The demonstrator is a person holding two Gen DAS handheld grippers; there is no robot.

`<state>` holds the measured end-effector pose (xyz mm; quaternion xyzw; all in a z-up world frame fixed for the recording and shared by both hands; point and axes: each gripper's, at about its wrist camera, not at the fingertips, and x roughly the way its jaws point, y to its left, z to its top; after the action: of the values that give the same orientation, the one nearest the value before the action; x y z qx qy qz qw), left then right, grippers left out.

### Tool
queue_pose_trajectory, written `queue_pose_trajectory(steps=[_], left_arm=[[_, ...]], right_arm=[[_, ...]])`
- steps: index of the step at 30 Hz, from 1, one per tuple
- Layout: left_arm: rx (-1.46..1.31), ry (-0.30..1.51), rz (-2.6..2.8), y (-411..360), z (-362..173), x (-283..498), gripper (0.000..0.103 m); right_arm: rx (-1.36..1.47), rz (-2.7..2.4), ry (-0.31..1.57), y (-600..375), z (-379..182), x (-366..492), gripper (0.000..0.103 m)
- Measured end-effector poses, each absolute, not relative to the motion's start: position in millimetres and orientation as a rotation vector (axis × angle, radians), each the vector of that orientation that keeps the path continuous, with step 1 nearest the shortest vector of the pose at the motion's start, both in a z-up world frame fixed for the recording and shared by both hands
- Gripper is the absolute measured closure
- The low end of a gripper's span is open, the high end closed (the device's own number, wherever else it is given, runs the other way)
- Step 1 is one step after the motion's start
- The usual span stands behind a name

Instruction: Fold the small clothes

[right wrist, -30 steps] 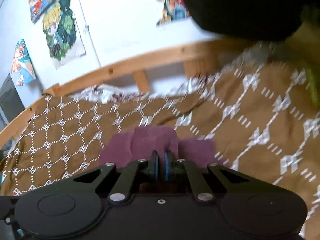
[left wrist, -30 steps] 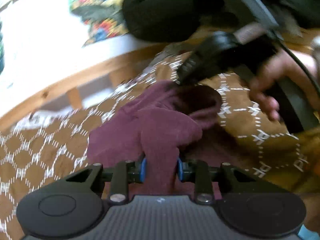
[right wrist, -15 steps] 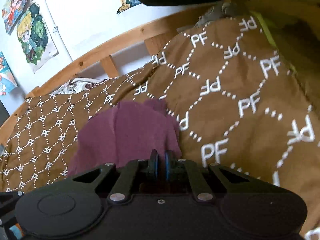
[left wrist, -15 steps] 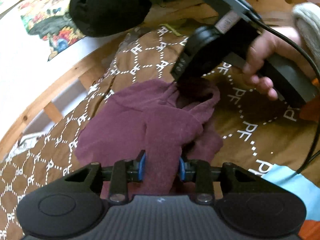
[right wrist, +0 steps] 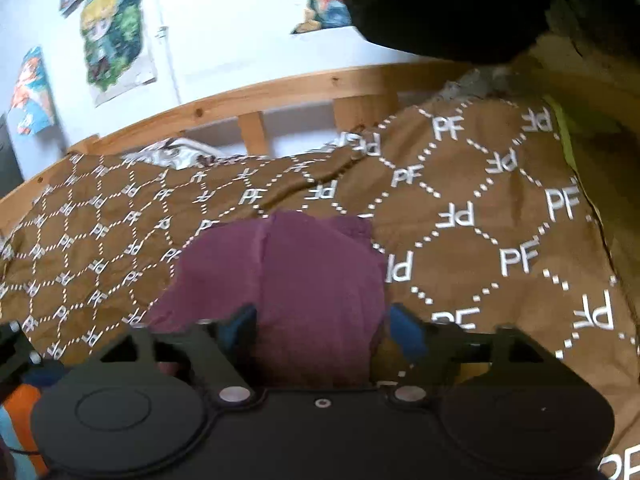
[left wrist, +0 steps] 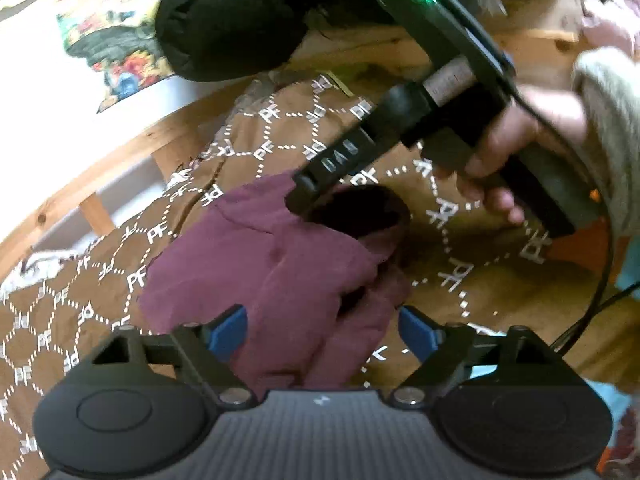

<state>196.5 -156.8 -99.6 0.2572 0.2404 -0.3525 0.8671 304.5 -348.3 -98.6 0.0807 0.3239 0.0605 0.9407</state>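
Observation:
A small maroon garment lies bunched on the brown bedcover, with a dark opening at its far side. My left gripper hangs just over its near edge. Its jaws are opening wide, and the cloth lies between the blue pads without being pressed. In the right wrist view the same garment sits between the spread jaws of my right gripper, which are also opening, its pads clear of the cloth. From the left wrist view, the right gripper reaches down to the garment's far edge, held by a hand.
A wooden bed rail runs along the far side of the patterned cover. A black cushion rests at the back. Posters hang on the white wall. Blue and orange fabric lies near the left gripper's side.
Both grippers were shut on the maroon cloth; now both sets of jaws stand wide and the cloth has dropped loose onto the cover. Both hands sank slightly toward the bed.

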Motion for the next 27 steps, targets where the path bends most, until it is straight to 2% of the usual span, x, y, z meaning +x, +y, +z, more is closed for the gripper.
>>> queue_pose_trajectory(steps=[1,4,5,7,12,18,27], left_arm=[[0.504,0.513,-0.728,-150,-96,197,0.010],[0.359,0.572,-0.663,-125,-85,210,0.002],[0.296,0.598,-0.631,-115,-82,218,0.000],[0.153,0.661,-0.547,-96,-79,234,0.000],[-0.200,0.843,-0.419,-62,-90,276,0.000],[-0.137,0.903,-0.419,-72,-108,285,0.000],[-0.093,0.916,-0.403,-79,-118,278,0.000]], right_arm=[[0.144,0.134,0.663,-345,-97,305,0.016],[0.110,0.148,0.669,-338,-95,309,0.014],[0.112,0.145,0.669,-336,-94,311,0.011],[0.126,0.138,0.677,-334,-94,314,0.005],[0.105,0.101,0.730,-323,-114,301,0.004],[0.126,0.048,0.750,-321,-143,283,0.003],[0.157,0.071,0.599,-341,-117,254,0.001]])
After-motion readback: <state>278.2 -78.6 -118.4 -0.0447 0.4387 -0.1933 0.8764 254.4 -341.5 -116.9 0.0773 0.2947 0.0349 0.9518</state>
